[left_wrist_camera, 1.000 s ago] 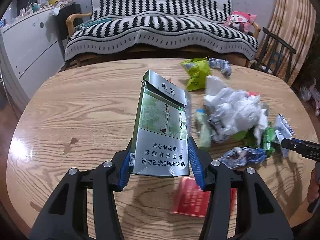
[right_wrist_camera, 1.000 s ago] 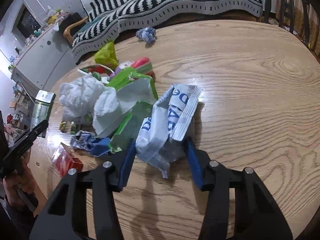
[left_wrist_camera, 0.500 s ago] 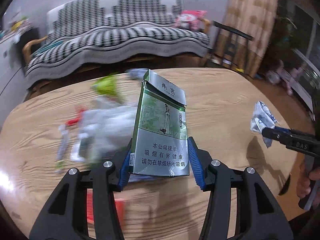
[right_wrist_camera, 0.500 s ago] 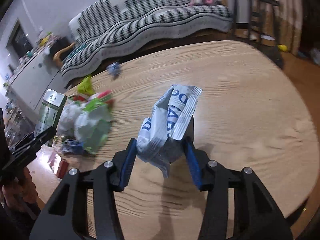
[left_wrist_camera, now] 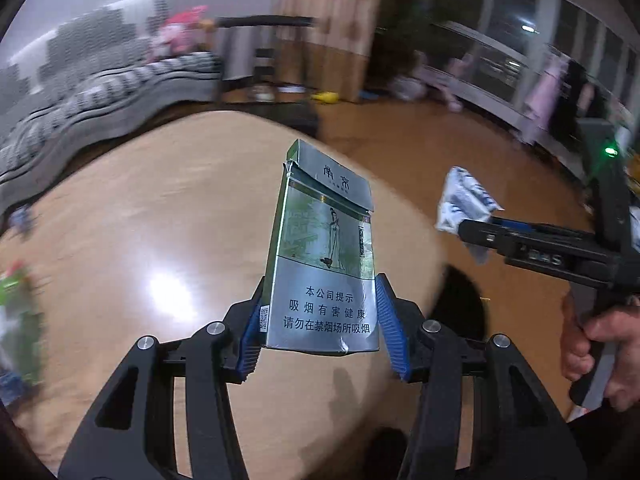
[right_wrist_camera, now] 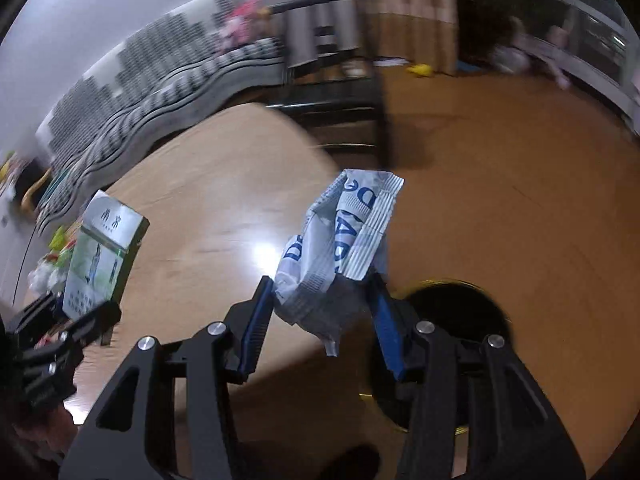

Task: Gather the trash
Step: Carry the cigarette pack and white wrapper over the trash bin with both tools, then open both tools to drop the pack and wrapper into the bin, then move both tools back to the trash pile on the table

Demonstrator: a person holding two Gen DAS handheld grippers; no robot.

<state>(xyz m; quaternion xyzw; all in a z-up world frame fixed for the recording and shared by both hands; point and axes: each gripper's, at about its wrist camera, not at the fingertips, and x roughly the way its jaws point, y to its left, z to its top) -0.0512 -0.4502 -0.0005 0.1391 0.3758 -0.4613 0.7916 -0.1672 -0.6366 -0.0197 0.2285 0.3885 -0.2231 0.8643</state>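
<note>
My left gripper (left_wrist_camera: 320,320) is shut on a silver-green cigarette pack (left_wrist_camera: 326,256) and holds it upright above the right end of the wooden table (left_wrist_camera: 140,248). The pack also shows in the right wrist view (right_wrist_camera: 100,256). My right gripper (right_wrist_camera: 324,320) is shut on a crumpled white-and-blue wrapper (right_wrist_camera: 340,248), held beyond the table's edge above a dark round bin opening (right_wrist_camera: 452,320) on the floor. The wrapper also shows in the left wrist view (left_wrist_camera: 464,204). Leftover trash (left_wrist_camera: 16,312) lies blurred at the table's left.
A striped sofa (left_wrist_camera: 100,92) stands behind the table with a dark chair (right_wrist_camera: 340,76) beside it. Wooden floor (left_wrist_camera: 440,152) stretches to the right toward windows (left_wrist_camera: 540,60). The bin's dark rim (left_wrist_camera: 460,300) sits just past the table edge.
Both grippers have swung right with their loads, away from the trash pile. The view now shows the table's right end, the floor and the bin.
</note>
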